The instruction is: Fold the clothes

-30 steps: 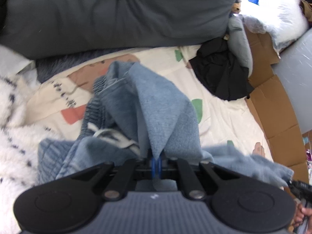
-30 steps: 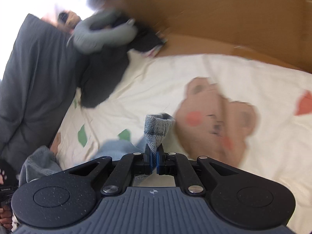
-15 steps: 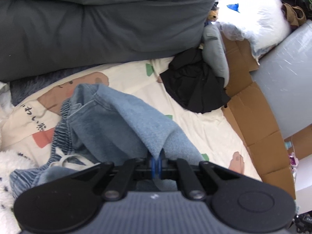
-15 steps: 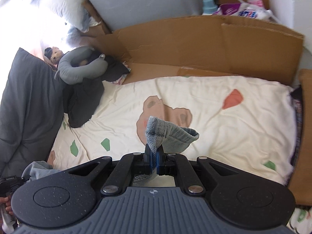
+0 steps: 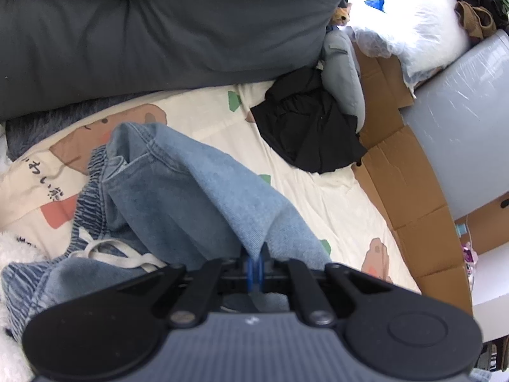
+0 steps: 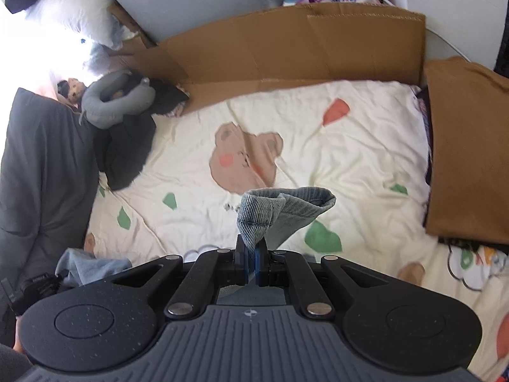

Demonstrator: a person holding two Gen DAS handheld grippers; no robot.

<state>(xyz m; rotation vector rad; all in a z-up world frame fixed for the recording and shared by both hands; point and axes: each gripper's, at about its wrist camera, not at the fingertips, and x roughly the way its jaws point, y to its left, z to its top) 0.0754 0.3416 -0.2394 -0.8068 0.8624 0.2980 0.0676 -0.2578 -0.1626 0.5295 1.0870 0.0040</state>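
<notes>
A pair of light blue denim trousers [image 5: 191, 191] with an elastic waistband and a white drawstring [image 5: 117, 254] hangs from both grippers over the cream bedspread [image 5: 318, 197]. My left gripper [image 5: 254, 264] is shut on a fold of the denim near the waist. My right gripper [image 6: 251, 261] is shut on the hemmed cuff of a trouser leg [image 6: 280, 210], held up above the bear print [image 6: 245, 159]. More of the blue denim [image 6: 92, 265] shows at the lower left of the right wrist view.
A dark grey duvet [image 5: 159, 31] lies along the head of the bed. A black garment [image 5: 305, 127] and a grey neck pillow [image 5: 343, 73] sit by cardboard sheets [image 6: 286, 44]. A folded brown garment [image 6: 467, 152] lies at the right. A white fluffy blanket [image 5: 12, 254] is at the left.
The right gripper has risen and swung with the cuff, so much more of the bed shows. The left gripper's view shifted slightly, and the denim hangs more spread out.
</notes>
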